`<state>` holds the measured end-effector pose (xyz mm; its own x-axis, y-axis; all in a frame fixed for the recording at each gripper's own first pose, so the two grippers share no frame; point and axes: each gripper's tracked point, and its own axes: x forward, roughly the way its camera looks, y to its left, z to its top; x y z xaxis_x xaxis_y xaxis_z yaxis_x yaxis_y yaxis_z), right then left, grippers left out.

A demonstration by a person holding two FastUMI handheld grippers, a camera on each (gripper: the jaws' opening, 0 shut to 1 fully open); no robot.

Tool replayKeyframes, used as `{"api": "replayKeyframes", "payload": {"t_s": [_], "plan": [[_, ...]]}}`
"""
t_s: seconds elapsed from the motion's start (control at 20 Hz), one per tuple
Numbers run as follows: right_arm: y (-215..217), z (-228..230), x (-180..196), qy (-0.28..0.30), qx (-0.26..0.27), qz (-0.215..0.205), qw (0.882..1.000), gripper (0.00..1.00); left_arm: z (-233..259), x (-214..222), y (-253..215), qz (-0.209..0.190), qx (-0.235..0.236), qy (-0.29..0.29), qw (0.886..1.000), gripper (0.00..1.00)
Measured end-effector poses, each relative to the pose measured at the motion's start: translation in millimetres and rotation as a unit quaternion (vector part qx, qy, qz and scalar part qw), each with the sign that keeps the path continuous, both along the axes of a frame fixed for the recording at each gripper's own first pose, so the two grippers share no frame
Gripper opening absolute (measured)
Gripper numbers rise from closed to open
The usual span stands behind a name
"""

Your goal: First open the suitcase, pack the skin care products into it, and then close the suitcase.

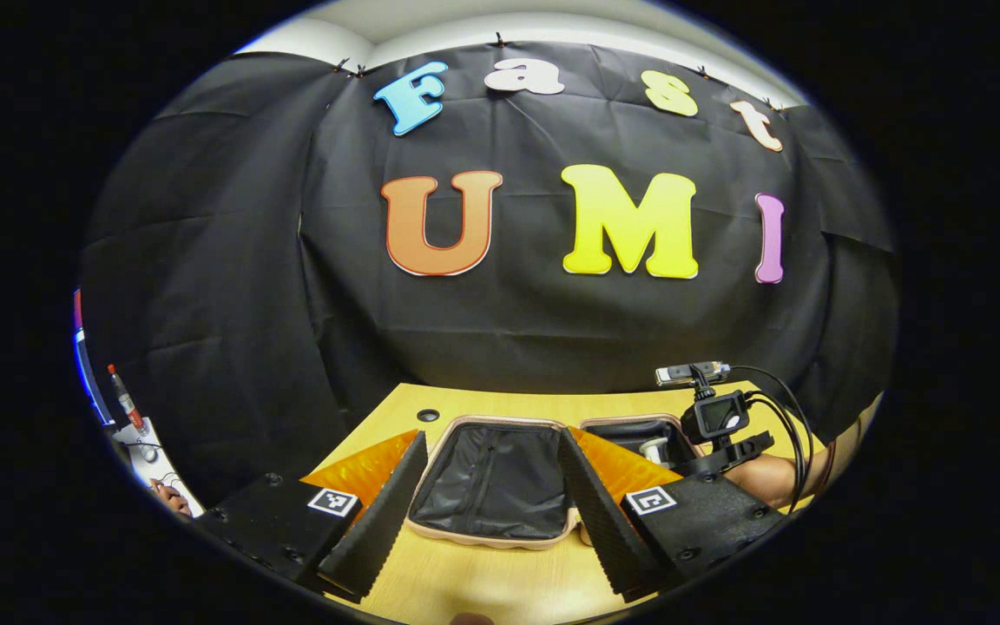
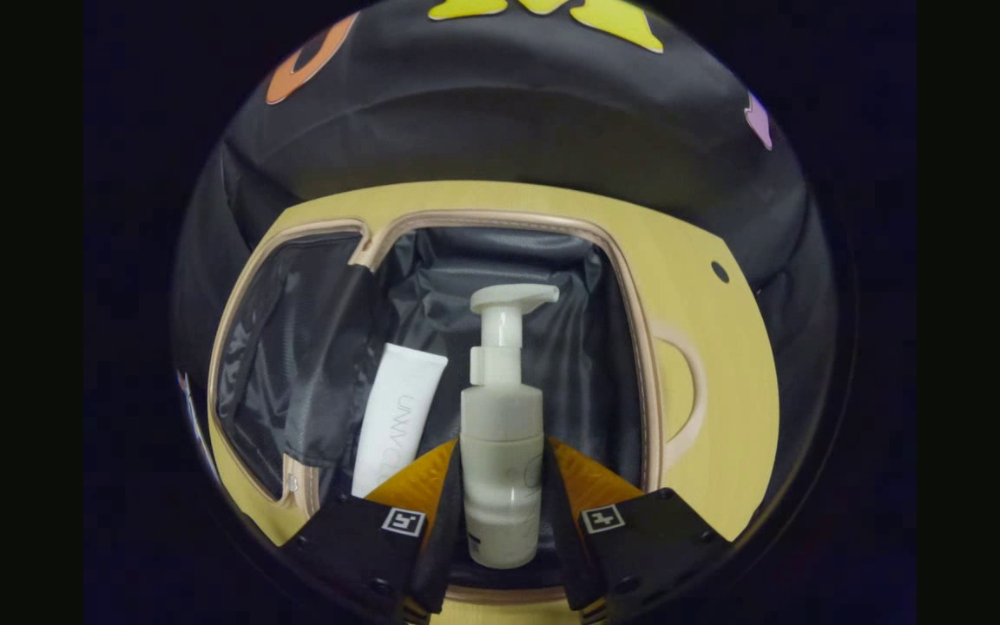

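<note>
The right gripper (image 2: 502,499) pinches a white pump bottle (image 2: 502,434), both fingers pressed against its lower body, the pump head pointing toward twelve o'clock in the right gripper view. It hangs over the open suitcase (image 2: 630,286), whose dark-lined compartment lies spread on the wooden table (image 2: 726,347); holding the bottle low on its body probably lets it be laid down lengthwise into the lining without the fingers fouling the rim. A white tube (image 2: 396,417) already lies in that compartment at about ten o'clock from the bottle, just beside it, so the packing looks partly done and the closing is not yet begun. The suitcase's handle loop sits at three o'clock, and its other half, with a mesh pocket, opens out at nine o'clock. The left gripper (image 1: 493,495) is spread wide and holds nothing; it seems parked near the suitcase (image 1: 491,477), perhaps ready to steady or close it. The left gripper view gives what the other cannot: the right gripper (image 1: 708,451) seen from outside at three o'clock, with its camera, cables and the forearm holding it. The right gripper view alone reveals the tube and the grip on the bottle.
</note>
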<state>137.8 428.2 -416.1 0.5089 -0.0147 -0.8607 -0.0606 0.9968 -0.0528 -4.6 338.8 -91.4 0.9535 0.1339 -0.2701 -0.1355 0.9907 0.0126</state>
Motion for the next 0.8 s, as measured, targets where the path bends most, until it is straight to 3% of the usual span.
{"api": "replayKeyframes", "payload": {"t_s": [0.3, 0.35, 0.5, 0.55, 0.7, 0.8], "plan": [[0.5, -11.4, -3.7, 0.023, 0.004, -0.015, 1.0, 0.46, -22.1, 0.8, 23.3, 0.013, -0.014, 0.037, 0.999, 0.96], [1.6, -10.3, -5.2, 0.025, 0.008, -0.013, 1.0, 0.5, -24.4, 2.1, 29.9, 0.018, -0.016, 0.043, 0.999, 0.96], [4.2, 3.7, -4.1, 0.008, 0.019, -0.002, 1.0, 0.49, -30.6, 10.2, 47.4, 0.027, -0.013, 0.052, 0.998, 0.96], [5.6, 13.2, -4.8, -0.001, 0.025, 0.007, 1.0, 0.62, -33.0, 13.9, 56.2, 0.033, -0.019, 0.055, 0.998, 0.96], [13.1, 59.7, -6.2, -0.057, 0.043, 0.046, 0.996, 0.76, -47.0, 21.4, 84.5, 0.052, -0.051, 0.055, 0.996, 0.96], [17.8, 102.2, -9.0, -0.109, 0.049, 0.085, 0.989, 0.8, -61.5, 29.4, 107.8, 0.071, -0.078, 0.061, 0.993, 0.96]]}}
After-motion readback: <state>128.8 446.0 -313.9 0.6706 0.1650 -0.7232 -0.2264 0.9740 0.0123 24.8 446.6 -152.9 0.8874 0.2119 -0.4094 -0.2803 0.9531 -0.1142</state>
